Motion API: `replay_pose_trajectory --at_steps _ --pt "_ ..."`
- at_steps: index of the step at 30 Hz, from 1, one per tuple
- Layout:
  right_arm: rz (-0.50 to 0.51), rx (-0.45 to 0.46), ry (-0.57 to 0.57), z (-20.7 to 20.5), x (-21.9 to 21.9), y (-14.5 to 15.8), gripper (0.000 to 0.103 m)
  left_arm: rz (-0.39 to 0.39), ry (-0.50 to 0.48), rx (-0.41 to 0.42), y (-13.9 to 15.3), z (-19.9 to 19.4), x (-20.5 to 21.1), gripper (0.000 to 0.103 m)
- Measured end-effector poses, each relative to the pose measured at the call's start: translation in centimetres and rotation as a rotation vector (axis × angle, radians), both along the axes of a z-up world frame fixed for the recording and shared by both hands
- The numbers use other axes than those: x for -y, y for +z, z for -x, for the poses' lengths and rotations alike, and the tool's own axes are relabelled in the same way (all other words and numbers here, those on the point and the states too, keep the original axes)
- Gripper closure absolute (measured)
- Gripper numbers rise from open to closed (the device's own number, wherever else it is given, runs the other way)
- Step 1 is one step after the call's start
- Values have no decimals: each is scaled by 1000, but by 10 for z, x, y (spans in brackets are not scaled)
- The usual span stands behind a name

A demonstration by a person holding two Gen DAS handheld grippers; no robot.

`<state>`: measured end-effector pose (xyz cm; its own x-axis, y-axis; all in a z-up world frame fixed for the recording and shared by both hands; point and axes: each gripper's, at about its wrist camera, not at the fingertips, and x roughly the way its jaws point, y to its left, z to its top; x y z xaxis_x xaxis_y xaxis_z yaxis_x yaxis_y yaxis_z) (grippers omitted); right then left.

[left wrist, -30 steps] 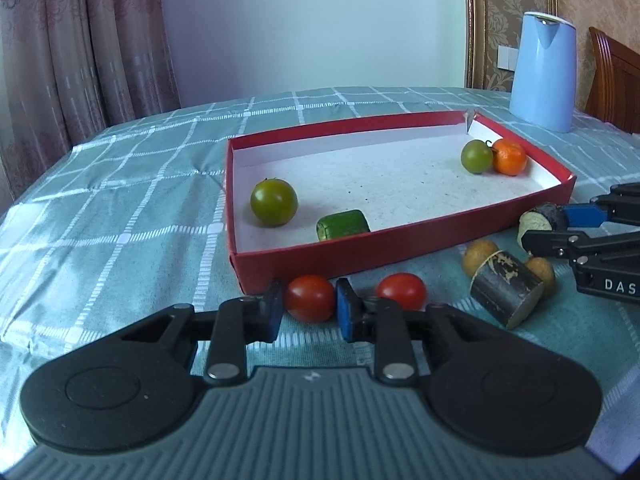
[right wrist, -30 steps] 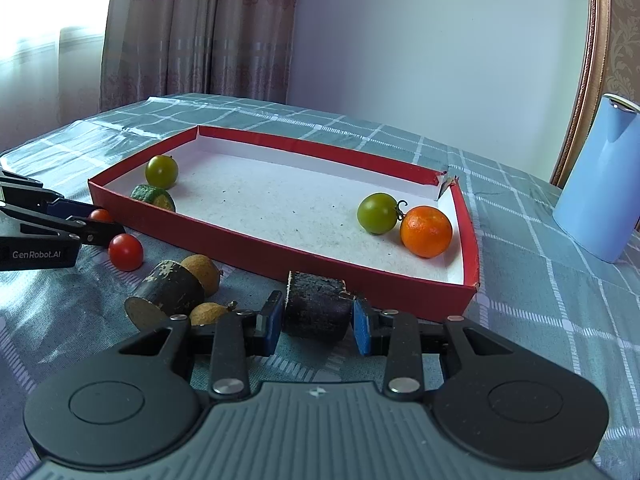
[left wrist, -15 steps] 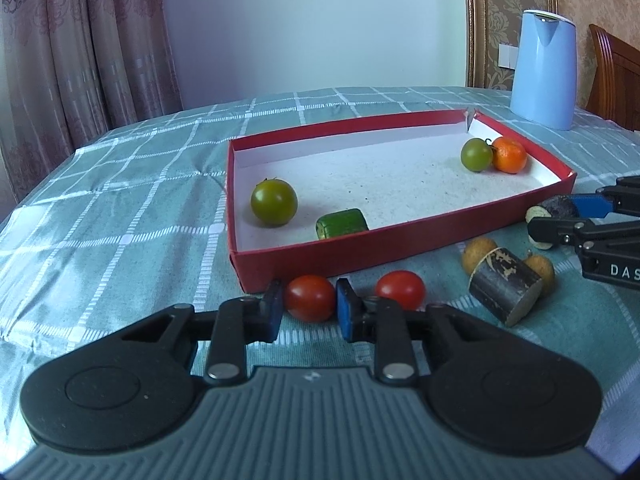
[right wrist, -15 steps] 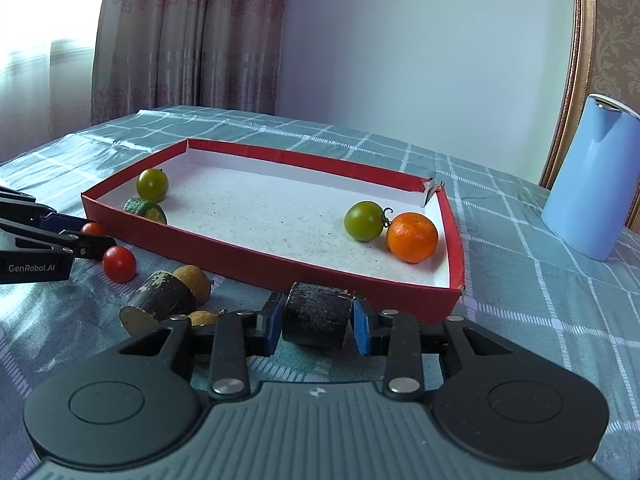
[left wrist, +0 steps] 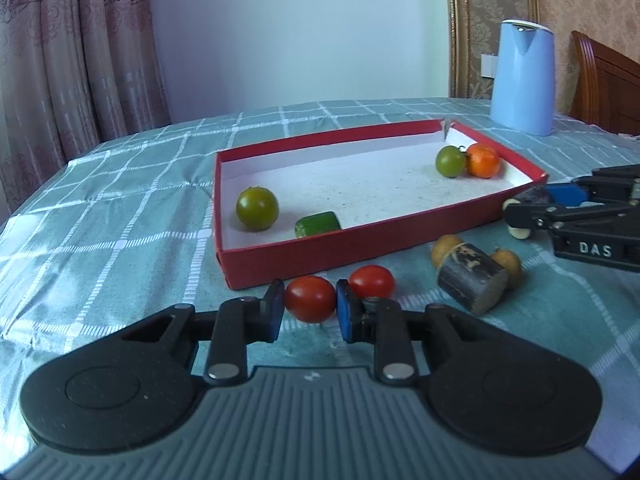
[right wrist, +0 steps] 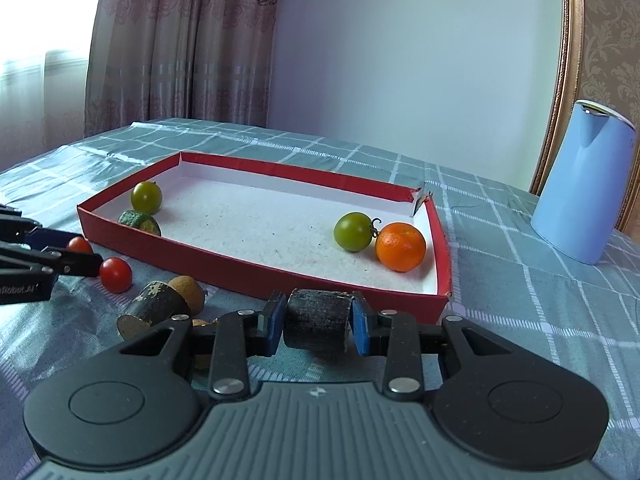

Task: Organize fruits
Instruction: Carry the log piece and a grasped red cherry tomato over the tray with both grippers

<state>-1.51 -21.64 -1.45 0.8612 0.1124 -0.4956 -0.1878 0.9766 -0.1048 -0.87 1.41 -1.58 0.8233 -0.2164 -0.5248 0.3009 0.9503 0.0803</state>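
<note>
A red tray (left wrist: 280,256) (right wrist: 248,268) lies on the checked tablecloth. In it are two green tomatoes (left wrist: 257,208) (left wrist: 450,161), a cucumber piece (left wrist: 318,224) and an orange (left wrist: 483,160) (right wrist: 401,246). My left gripper (left wrist: 310,310) is shut on a red cherry tomato (left wrist: 310,299), lifted just in front of the tray. My right gripper (right wrist: 316,322) is shut on a dark cylindrical chunk (right wrist: 316,318), raised above the cloth at the tray's near right corner. A second cherry tomato (left wrist: 371,281) (right wrist: 115,274), another dark chunk (left wrist: 472,278) and small brown fruits (left wrist: 507,262) lie on the cloth.
A light blue kettle (left wrist: 522,76) (right wrist: 582,184) stands beyond the tray at the right. A wooden chair (left wrist: 604,80) is behind it. Curtains hang at the table's far left.
Both grippers have risen with their loads: the left with the cherry tomato, the right with the dark chunk. The tray and the other fruits have not moved.
</note>
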Motion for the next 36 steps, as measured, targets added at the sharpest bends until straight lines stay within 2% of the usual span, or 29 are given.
replay_pose_trajectory --at_steps 7,11,16,21,29,36 --pt "-9 41 -15 5 3 4 70 69 -37 21 16 8 -2 79" --pt "-12 75 -14 9 2 8 70 65 -41 54 30 3 2 79" --pt "-21 93 -24 6 2 15 70 86 -31 61 38 -21 15 79" --pt "-9 87 -32 -17 -6 22 70 82 0 50 38 -56 32 79" --pt "22 4 -49 -79 -19 20 71 62 61 -7 27 -102 40 79" --pt "6 -66 -57 -109 -24 16 71 50 90 -47 20 -128 42 79"
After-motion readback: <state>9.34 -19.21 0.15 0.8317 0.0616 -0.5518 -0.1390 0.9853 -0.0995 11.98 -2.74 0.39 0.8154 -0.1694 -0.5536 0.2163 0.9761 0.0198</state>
